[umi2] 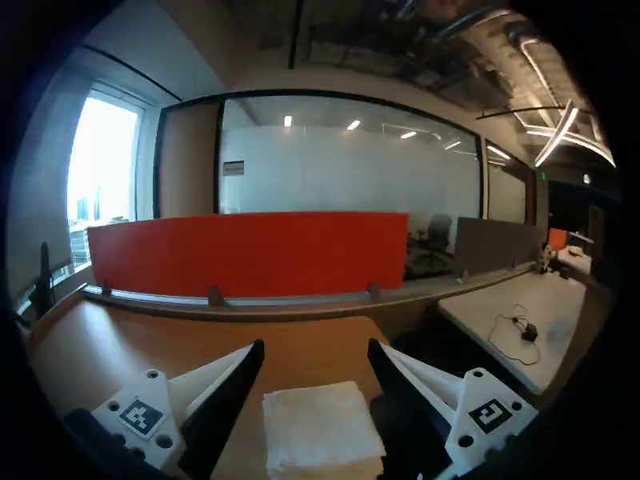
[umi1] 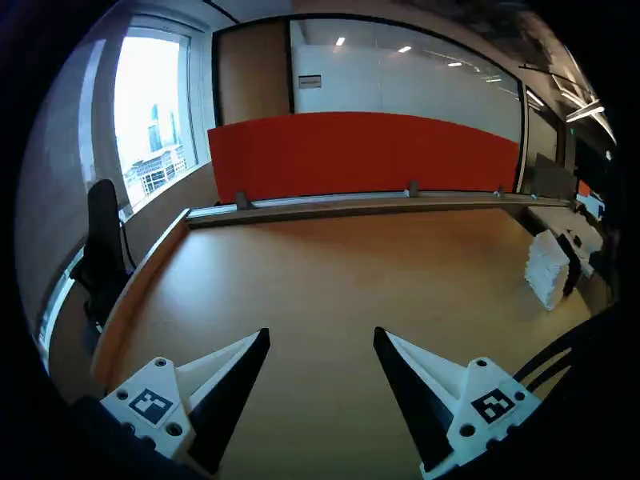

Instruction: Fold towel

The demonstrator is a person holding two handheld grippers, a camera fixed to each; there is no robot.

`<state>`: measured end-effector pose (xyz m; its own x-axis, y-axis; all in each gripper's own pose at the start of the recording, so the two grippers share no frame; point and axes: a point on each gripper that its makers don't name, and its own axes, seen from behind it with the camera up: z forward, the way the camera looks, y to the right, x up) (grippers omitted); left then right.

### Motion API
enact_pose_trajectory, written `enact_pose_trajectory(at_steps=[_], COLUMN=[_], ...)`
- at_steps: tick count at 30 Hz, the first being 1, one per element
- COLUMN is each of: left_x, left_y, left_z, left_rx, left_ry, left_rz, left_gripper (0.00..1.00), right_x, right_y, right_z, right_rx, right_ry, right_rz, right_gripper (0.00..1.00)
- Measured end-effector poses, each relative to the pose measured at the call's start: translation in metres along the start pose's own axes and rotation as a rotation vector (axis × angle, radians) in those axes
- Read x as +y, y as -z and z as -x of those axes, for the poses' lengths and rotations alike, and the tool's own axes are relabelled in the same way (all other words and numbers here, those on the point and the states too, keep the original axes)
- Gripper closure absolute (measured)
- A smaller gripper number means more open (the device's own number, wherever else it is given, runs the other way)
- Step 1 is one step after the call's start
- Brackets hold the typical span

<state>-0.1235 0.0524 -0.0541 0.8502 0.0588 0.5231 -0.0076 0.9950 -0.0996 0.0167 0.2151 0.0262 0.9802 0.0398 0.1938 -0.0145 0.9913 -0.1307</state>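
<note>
In the left gripper view, the left gripper (umi1: 320, 331) hung over a wooden desk (umi1: 336, 264) with its two fingers spread wide and only bare desktop between them. The towel (umi1: 548, 268), white and folded, sat well off to the right near the desk's edge. A dark shape stood just beside it, too blurred to make out. A red divider (umi1: 360, 156) ran along the far side of the desk. A bright window (umi1: 152, 120) and a black chair (umi1: 104, 240) were on the left.

In the right gripper view, the right gripper (umi2: 314, 344) was also spread apart. The folded towel lay flat on the desk between its fingers, back from the tips. It seemed to lie close to both fingers, though whether either touched it could not be told. The red divider stood beyond. A white desk (umi2: 552, 308) to the right carried a thin cable (umi2: 516, 326).
</note>
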Motion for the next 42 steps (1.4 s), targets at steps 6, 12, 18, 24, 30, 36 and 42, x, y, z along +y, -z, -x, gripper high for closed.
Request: enact_pose_trajectory(at_steps=[6, 12, 18, 24, 30, 36, 42], left_x=[-0.004, -0.009, -0.018, -0.028, -0.039, -0.04, -0.04], left_y=[0.0, -0.001, 0.0, 0.004, 0.01, 0.01, 0.006], left_z=[-0.021, -0.04, -0.062, -0.094, -0.125, -0.137, -0.144], left_rx=[0.051, 0.1, 0.16, 0.246, 0.336, 0.367, 0.392], left_ry=[0.002, 0.008, 0.024, 0.048, 0.064, 0.065, 0.063], left_rz=[-0.009, -0.025, -0.046, -0.07, -0.098, -0.101, -0.098], left_gripper=[0.03, 0.04, 0.04, 0.03, 0.04, 0.04, 0.04], right_x=[-0.004, -0.007, -0.01, -0.012, -0.011, -0.022, -0.05], right_y=[0.014, 0.023, 0.027, 0.032, 0.034, 0.034, 0.035], right_z=[-0.026, -0.031, -0.037, -0.048, -0.049, -0.049, -0.059], right_rx=[0.091, 0.123, 0.132, 0.155, 0.159, 0.155, 0.164], right_ry=[0.002, 0.029, 0.047, 0.046, 0.049, 0.051, 0.046], right_rz=[0.028, 0.044, 0.05, 0.057, 0.061, 0.052, 0.027], right_gripper=[0.0, 0.0, 0.0, 0.0, 0.0, 0.0, 0.0])
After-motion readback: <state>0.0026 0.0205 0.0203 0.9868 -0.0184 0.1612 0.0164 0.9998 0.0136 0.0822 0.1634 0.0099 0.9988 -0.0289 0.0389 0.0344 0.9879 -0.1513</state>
